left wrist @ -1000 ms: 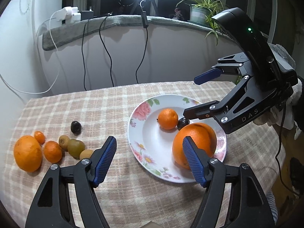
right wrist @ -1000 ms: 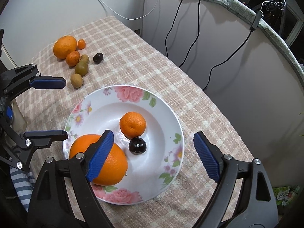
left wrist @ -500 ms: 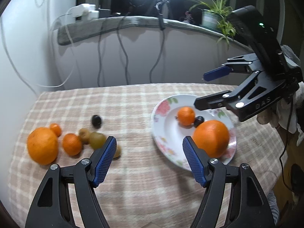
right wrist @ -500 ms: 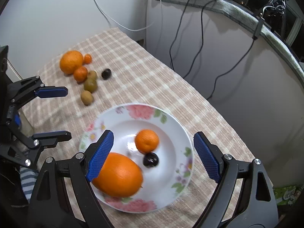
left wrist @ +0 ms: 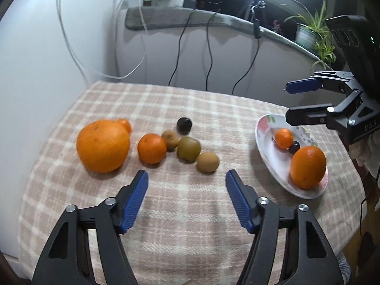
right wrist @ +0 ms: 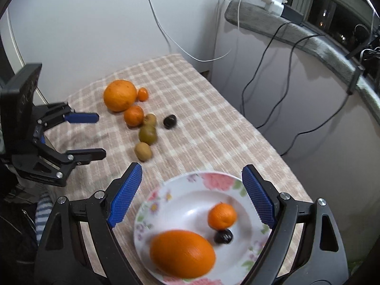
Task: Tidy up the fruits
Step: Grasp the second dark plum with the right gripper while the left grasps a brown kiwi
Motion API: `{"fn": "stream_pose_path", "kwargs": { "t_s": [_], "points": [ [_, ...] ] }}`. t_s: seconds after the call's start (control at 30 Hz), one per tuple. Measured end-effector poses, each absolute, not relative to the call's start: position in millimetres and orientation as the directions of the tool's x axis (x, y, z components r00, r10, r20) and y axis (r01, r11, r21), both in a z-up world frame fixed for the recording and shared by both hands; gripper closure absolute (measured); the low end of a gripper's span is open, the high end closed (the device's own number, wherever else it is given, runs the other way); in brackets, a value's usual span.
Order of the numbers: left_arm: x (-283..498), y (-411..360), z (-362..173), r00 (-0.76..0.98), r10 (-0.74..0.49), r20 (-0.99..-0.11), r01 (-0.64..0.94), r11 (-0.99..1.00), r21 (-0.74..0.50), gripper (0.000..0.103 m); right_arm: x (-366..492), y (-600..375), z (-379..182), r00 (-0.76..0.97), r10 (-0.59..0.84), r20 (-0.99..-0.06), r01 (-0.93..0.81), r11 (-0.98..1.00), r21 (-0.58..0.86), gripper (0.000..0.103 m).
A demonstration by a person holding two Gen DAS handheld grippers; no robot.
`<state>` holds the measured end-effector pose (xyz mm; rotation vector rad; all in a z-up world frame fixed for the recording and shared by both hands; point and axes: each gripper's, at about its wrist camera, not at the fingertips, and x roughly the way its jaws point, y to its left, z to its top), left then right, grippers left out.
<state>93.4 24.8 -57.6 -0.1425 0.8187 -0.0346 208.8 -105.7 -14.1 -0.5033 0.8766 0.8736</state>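
The left claw (left wrist: 186, 178) is held above the checked cloth (left wrist: 190, 225) of the worktop, its jaws apart with nothing between them; they have just been closing a little. Just beyond its tips a loose row of fruit is laid out on the cloth: a tan kiwi (left wrist: 207, 161) nearest, touching a greenish kiwi (left wrist: 188, 149), then a smaller kiwi (left wrist: 170, 139) beside a mandarin (left wrist: 152, 148). A large orange (left wrist: 103, 146) is seen at the far left of the row, with a tiny mandarin (left wrist: 125, 124) tucked behind it, and a dark plum (left wrist: 184, 125) is set slightly apart behind the kiwis. The right claw (right wrist: 192, 185) is held wide with nothing gripped, hovering over the flowered plate (right wrist: 190, 190), which lies well apart from the row, near the worktop's right edge. On the plate a big orange (right wrist: 182, 253) is seen at the near side, with a mandarin in the plate (right wrist: 222, 215) and a plum in the plate (right wrist: 223, 236) touching each other just behind it. Dark cables (left wrist: 209, 47) are hung down the wall behind the worktop, and a potted plant (left wrist: 313, 35) is seen on the ledge above.
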Motion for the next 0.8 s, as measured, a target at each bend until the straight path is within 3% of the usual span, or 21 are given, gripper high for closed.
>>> {"fn": "stream_pose_path", "kwargs": {
  "t_s": [0.3,0.5,0.63,0.8],
  "points": [
    [108,36,-71,0.664,-0.117,-0.738,-0.054,0.977,-0.204,0.060,255,-73,-28,0.217,0.483,-0.848,-0.772,0.617,0.154,0.015],
    [117,27,-73,0.647,-0.163,-0.745,-0.021,0.973,-0.231,0.063,276,-44,-46,0.145,0.497,-0.855,-0.744,0.625,0.237,0.024],
    [123,19,-77,0.633,-0.178,-0.754,-0.002,0.973,-0.231,0.063,286,-26,-62,0.095,0.485,-0.869,-0.728,0.629,0.272,0.041],
    [130,13,-82,0.616,-0.189,-0.764,0.012,0.973,-0.232,0.063,297,-10,-80,0.046,0.471,-0.881,-0.696,0.648,0.310,0.049]
  ]
}}
